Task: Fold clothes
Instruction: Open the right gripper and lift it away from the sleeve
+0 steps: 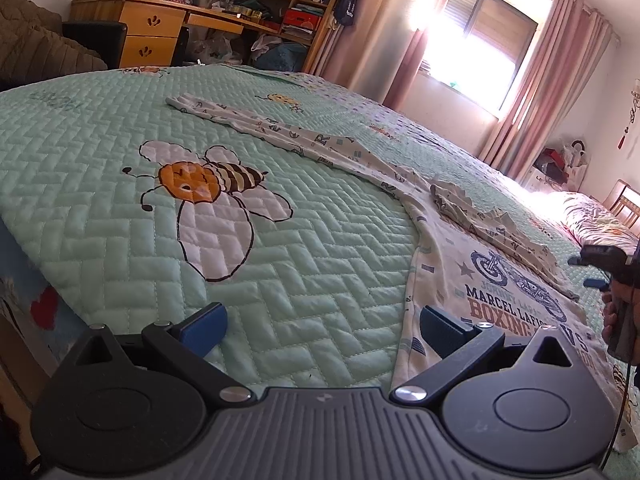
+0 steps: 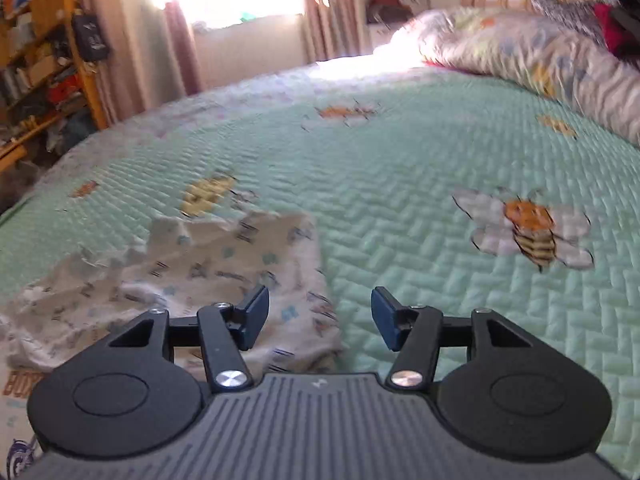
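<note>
With both tongs, left tongs [image 1: 322,330] and right tongs [image 2: 320,318], held open and empty, the soft, limp printed shirt [image 1: 452,264] is best pinched at its near hem.

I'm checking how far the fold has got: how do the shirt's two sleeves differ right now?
The left sleeve lies stretched out flat and straight across the quilt; the right sleeve is folded in over the shirt's body, crumpled and ridged. The left sleeve reaches far from the motorcycle print; the right sleeve lies beside it. Both share the pale lettered fabric.

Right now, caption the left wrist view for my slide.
Open left claw over the quilt, beside a printed shirt with one sleeve folded in.
</note>
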Demonstrator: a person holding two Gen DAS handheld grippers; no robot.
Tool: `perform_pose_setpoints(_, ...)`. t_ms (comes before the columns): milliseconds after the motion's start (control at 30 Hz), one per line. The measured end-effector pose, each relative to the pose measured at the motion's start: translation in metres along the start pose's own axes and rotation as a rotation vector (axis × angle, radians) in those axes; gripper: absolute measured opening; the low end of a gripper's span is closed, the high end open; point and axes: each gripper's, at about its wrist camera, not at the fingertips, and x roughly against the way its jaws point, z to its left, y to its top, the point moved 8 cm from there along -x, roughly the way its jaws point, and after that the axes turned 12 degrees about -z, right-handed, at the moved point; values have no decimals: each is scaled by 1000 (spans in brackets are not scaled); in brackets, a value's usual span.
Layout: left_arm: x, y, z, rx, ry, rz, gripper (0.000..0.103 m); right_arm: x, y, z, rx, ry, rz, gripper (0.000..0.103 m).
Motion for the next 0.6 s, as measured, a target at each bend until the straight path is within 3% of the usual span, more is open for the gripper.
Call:
perform_pose_setpoints(100, 0, 0, 0, -1, -2, 1, 102, -8, 3, 58, 64, 198, 16, 65)
perform_pose_setpoints(200, 1, 1, 1, 6, -6, 1, 102, -45, -2, 98, 110, 293, 87, 68)
perform_pose_setpoints(233, 1, 1, 2, 9, -8, 2, 102, -64, -8, 103, 128, 295, 145, 68)
perform_pose_setpoints(300, 1, 1, 2, 14, -11, 2, 102, -93, -13, 89, 134, 216, 196, 63)
perform_pose_setpoints(400, -1, 2, 2, 22, -15, 0, 102, -98, 12, 57, -54, 138, 114, 62)
perform_pose_setpoints(467, -1, 2, 3, 30, -16, -2, 102, -84, 20, 59, -124, 178, 74, 63)
perform_pose_setpoints(567, 0, 3, 3, 43, -19, -5, 102, -59, 6, 95, -3, 310, 121, 67)
perform_pose_setpoints(600, 1, 3, 4, 51, -23, -7, 102, -52, 1, 102, 40, 307, 134, 67)
